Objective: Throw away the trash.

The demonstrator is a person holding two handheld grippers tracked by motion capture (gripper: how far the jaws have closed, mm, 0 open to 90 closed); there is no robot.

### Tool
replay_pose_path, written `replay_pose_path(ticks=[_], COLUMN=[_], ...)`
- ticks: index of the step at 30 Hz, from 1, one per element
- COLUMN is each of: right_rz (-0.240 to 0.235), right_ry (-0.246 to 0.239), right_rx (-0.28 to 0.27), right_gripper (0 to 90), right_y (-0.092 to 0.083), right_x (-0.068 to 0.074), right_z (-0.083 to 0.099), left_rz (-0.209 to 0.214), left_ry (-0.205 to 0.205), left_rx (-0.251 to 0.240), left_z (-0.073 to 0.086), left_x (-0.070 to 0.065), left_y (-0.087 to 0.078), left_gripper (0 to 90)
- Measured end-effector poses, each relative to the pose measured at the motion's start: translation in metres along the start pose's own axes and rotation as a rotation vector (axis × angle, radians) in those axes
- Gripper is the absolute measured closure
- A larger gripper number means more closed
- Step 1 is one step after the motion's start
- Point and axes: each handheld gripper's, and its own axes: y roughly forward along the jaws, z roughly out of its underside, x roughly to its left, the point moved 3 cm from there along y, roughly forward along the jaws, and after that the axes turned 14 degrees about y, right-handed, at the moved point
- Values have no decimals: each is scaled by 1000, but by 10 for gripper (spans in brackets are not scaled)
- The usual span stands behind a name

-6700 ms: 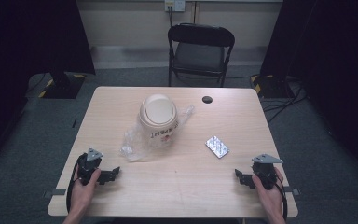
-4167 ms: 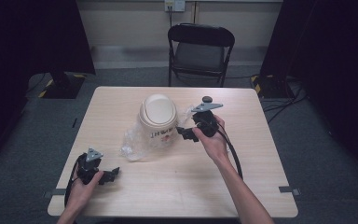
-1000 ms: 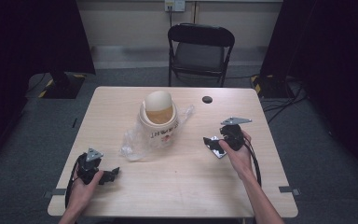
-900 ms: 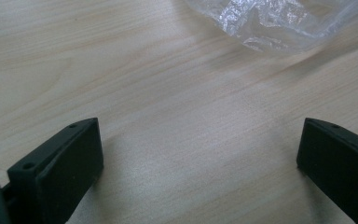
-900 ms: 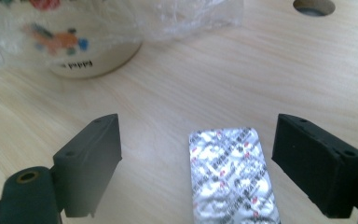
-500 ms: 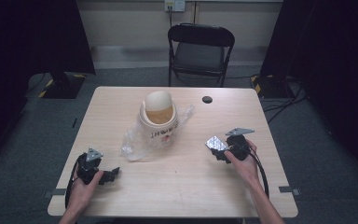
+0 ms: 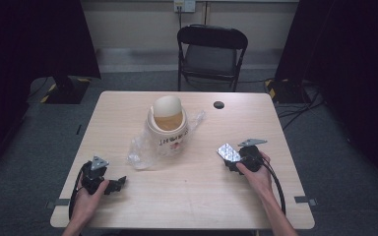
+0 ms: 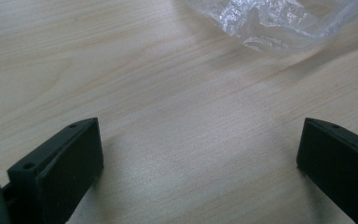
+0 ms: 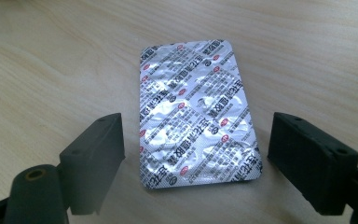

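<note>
Silver blister pack (image 9: 196, 114) lies flat between the closing right claw (image 9: 196, 154) — jaws apart, not touching.

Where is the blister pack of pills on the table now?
The blister pack lies flat on the table's right side in the high view, right of the small bin, between the open jaws of the right tool.

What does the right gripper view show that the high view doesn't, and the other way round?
Right gripper view: red marks and dark print on the blister pack's foil, and gaps between the pack and both open jaws, which have just been closing. High view: the bin with its swing lid, the plastic bag, the chair, the left gripper. Both: the pack lying flat on the table by the right gripper.
</note>
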Motion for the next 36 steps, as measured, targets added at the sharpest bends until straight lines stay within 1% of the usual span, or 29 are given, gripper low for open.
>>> replay_pose_path(ticks=[2,5,6,7,9,10,11,16,22,23,26,28,30,32,36], right_rz=[11,31,30,35,31,31,32,34,30,20,12,-1,-6,-21,-33], right_ry=[-21,-44,-41,-35,-36,-36,-36,-40,-27,-13,-3,15,18,31,31], right_rx=[-9,-8,-9,-13,-23,-23,-34,-42,-50,-54,-62,-67,-69,-84,-89], right_gripper=[182,190,197,220,276,276,322,342,343,342,343,343,343,343,343], right_y=[0,0,0,-1,-1,-1,-1,-1,1,1,-1,-2,-3,-6,-8], right_x=[0,2,2,2,1,1,0,0,-1,-2,-2,-3,-2,-1,0], right_z=[2,4,4,4,3,3,2,1,0,-1,-2,-2,-2,-5,-6], left_rz=[0,0,0,0,0,0,0,0,0,0,0,0,0,0,0], left_ry=[-2,0,0,0,0,0,-2,-2,0,0,-2,0,0,0,0], left_rx=[-2,0,0,0,0,0,-2,-2,0,0,-2,0,0,0,0], left_z=[0,0,0,0,0,0,0,0,0,0,0,0,0,0,0], left_x=[0,0,0,0,0,0,0,0,0,0,0,0,0,0,0], left_y=[0,0,0,0,0,0,0,0,0,0,0,0,0,0,0], left_gripper=[0,0,0,0,0,0,0,0,0,0,0,0,0,0,0])
